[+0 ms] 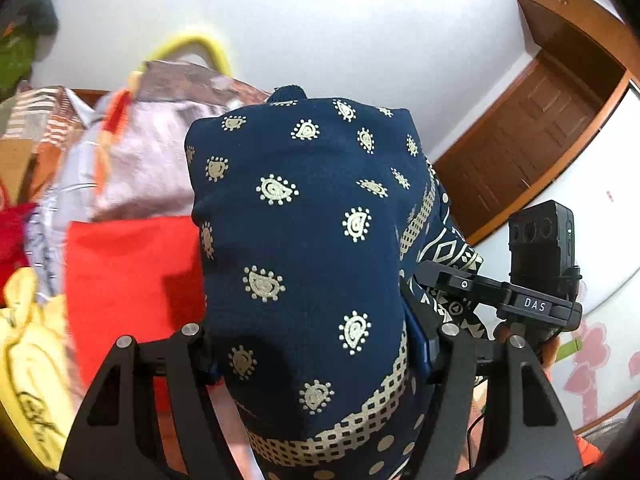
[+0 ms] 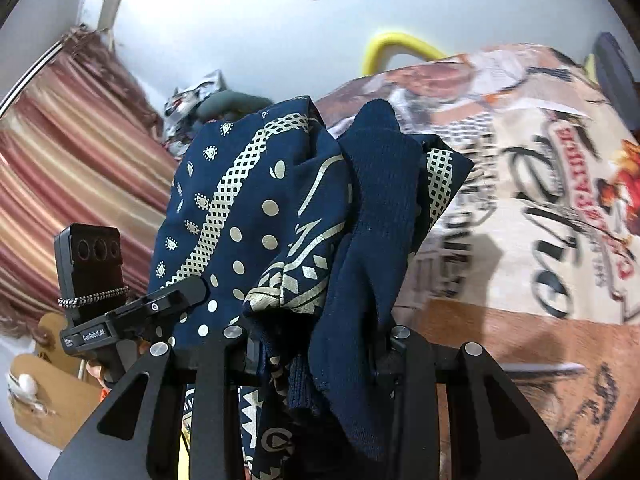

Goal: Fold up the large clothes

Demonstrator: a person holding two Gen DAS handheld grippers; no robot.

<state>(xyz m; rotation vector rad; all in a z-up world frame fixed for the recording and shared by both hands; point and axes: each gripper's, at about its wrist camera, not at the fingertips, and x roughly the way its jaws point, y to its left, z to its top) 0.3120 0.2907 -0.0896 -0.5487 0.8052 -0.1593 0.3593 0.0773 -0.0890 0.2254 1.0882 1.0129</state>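
- Left claw point(image 1: 316, 344), seen by its own camera, is pinched on our big blue cloth point(image 1: 304, 240). We hold that cloth up, and it has gold paisley shapes and a checked gold band.
- Blue cloth bulges up between the two black fingers point(image 1: 192, 344) and fills the middle of this view.
- Left of the blue cloth we see a red cloth point(image 1: 128, 276), a yellow cloth point(image 1: 28, 380) and a heap of pale clothes point(image 1: 152, 152).
- Right of the blue cloth, touching its edge, is the right claw point(image 1: 444, 276) with its black camera box point(image 1: 542, 240). A brown door point(image 1: 532, 140) is behind it.
- From the right claw's camera, our right claw point(image 2: 316, 336) is clamped on the same blue cloth point(image 2: 256, 208), with a plain dark blue part point(image 2: 372, 208) bunched between its fingers point(image 2: 236, 334).
- Left of the blue cloth here, touching it, is the left claw point(image 2: 188, 288). Behind it hangs a striped curtain point(image 2: 76, 152).
- Right of the blue cloth lies a printed blanket point(image 2: 532, 184) with big letters.
- Above the blue cloth is a white wall point(image 2: 280, 32) and a yellow curved tube point(image 2: 396, 42).
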